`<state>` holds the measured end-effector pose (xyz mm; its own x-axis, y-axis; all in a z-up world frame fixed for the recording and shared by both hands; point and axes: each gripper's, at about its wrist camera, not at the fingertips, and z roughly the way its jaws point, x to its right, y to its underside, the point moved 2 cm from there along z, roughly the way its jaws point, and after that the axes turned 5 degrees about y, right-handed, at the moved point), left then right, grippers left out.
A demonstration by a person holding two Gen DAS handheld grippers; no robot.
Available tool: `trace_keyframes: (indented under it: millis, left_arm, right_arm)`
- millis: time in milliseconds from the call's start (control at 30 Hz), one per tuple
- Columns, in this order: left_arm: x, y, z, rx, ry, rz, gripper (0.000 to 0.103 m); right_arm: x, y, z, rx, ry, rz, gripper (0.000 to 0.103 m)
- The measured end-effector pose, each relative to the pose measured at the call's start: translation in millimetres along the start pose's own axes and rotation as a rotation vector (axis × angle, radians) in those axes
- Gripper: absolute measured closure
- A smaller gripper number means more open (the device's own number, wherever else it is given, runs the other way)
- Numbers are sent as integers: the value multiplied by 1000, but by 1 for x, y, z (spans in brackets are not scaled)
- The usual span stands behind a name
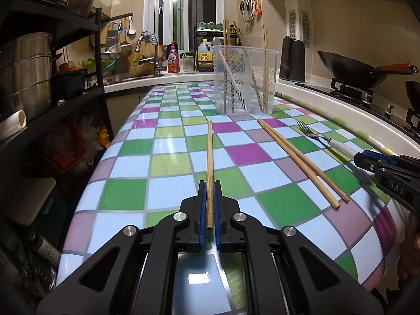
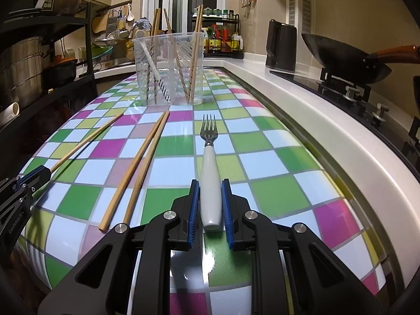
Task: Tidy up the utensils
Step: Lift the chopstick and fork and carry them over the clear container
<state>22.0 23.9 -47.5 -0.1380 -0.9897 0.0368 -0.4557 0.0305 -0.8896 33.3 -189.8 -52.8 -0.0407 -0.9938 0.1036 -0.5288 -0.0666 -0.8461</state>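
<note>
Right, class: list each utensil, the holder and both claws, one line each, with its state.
Left claw: shut on single chopstick.
Single chopstick: gripped at its near end.
Right claw: shut on fork.
Fork: gripped by its white handle, tines pointing at the holder.
Chopstick pair: lying loose on the table.
Holder: upright, already holding utensils.

Three loose chopsticks (image 1: 299, 161) on the checked table (image 1: 170, 183) — one fork (image 2: 210, 162), one clear holder (image 1: 245, 78), one white spoon (image 1: 228, 71) inside, two woks (image 1: 351, 68) beyond.
</note>
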Motion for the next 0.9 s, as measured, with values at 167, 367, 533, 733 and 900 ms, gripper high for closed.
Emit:
trace_keyframes:
  millis: [167, 367, 533, 733, 900]
  left_arm:
    - [-1, -11, -11, 35, -3, 6, 98]
    - [-4, -30, -24, 69, 9, 24, 98]
    - [-8, -56, -36, 121, 11, 34, 98]
    - [-16, -94, -48, 200, -1, 36, 98]
    - [-18, -130, -48, 219, 24, 44, 98]
  right_arm:
    - [0, -10, -16, 32, 19, -20, 85]
    - [1, -26, -36, 76, 40, -54, 85]
    - [2, -48, -51, 118, 50, -93, 85]
    - [3, -78, -61, 154, 31, -104, 86]
    - [4, -105, -59, 154, -5, -105, 86]
